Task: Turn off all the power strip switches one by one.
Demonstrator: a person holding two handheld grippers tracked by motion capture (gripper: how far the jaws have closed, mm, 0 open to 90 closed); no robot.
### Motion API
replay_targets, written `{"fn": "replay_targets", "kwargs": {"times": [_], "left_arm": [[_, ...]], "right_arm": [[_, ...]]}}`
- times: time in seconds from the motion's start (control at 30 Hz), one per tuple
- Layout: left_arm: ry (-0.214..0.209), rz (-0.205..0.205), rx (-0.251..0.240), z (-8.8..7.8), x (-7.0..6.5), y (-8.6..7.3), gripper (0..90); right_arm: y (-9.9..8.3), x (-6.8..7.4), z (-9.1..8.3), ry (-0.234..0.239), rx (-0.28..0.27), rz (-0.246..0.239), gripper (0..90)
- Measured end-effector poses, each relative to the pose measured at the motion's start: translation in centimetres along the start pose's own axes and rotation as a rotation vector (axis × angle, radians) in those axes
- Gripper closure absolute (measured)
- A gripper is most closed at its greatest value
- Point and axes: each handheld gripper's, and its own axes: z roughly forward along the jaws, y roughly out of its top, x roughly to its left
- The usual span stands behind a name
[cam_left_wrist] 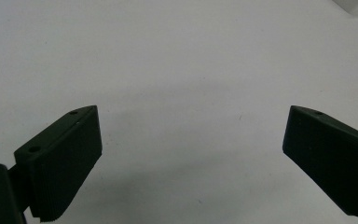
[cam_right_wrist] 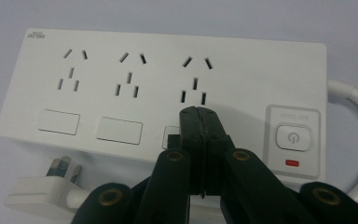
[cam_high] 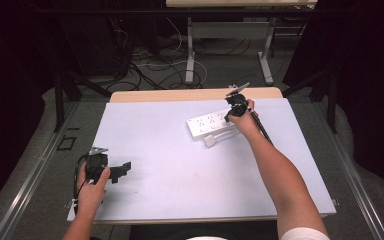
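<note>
right gripper [cam_right_wrist: 199, 112]: jaws pressed together with nothing between them, tips over the strip's face just below the third socket group, beside the power button; looks set to poke or press with the closed tip rather than to grasp
left gripper [cam_left_wrist: 191, 154]: jaws spread wide, empty, bare table between them; parked at the near left, likely just kept out of the way
strip [cam_high: 211, 124]: white power strip lying flat at the far right-centre of the table, sockets up, so the face can be reached from above
button [cam_right_wrist: 293, 137]: at the cable end of the strip, red mark below it; right tips near it, not on it
plug [cam_right_wrist: 42, 189]: white, prongs pointing up and away, lying on the table just beside the strip's near edge, not inserted
table [cam_high: 180, 165]: pale sheet, otherwise bare
high view adds: where both hands sit, well apart; right arm stretched to the strip, left hand resting at the near edge; strip's angle on the table
right gripper view adds: socket layout, three shuttered slots, button, plug prongs, closed jaws; contact with the strip can't be told
left gripper view adds: open jaws; a white corner at top right, too little to name
</note>
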Motion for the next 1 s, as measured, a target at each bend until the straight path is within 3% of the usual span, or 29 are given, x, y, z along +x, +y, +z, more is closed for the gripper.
{"fn": "replay_targets", "kwargs": {"times": [0.07,0.27,0.33,0.4,0.43,0.47,0.57,0.6,1.0], "left_arm": [[0.0,0.0,0.0,0.0,0.02,0.0,4.5],[0.0,-0.004,-0.003,0.01,0.04,0.0,4.5],[-0.001,-0.004,0.005,-0.07,0.05,0.02,4.6],[0.0,-0.004,0.002,-0.05,0.05,0.01,4.6],[-0.001,-0.003,0.003,-0.05,0.07,0.02,4.6],[-0.001,-0.001,0.005,-0.05,0.09,0.02,4.6],[0.0,-0.002,0.006,-0.08,0.07,0.03,4.6],[0.0,-0.004,0.005,-0.08,0.05,0.03,4.6],[0.004,-0.003,0.01,-0.09,0.09,0.03,4.7]], "right_arm": [[0.09,0.31,-0.03,-0.004,0.024,0.009,90.0],[-0.04,0.64,0.48,0.008,0.012,0.002,90.0],[0.03,0.74,0.38,-0.002,0.049,-0.005,90.0],[-0.06,0.87,0.67,0.013,0.011,-0.008,90.0],[-0.06,0.87,0.67,0.013,0.011,-0.008,90.0],[0.04,0.99,0.54,0.002,0.046,-0.013,90.0],[0.01,1.09,0.61,0.007,0.043,-0.007,90.0],[-0.05,1.14,0.75,0.013,0.02,-0.004,90.0],[-0.01,1.21,0.67,0.009,0.04,-0.013,90.0]]}}
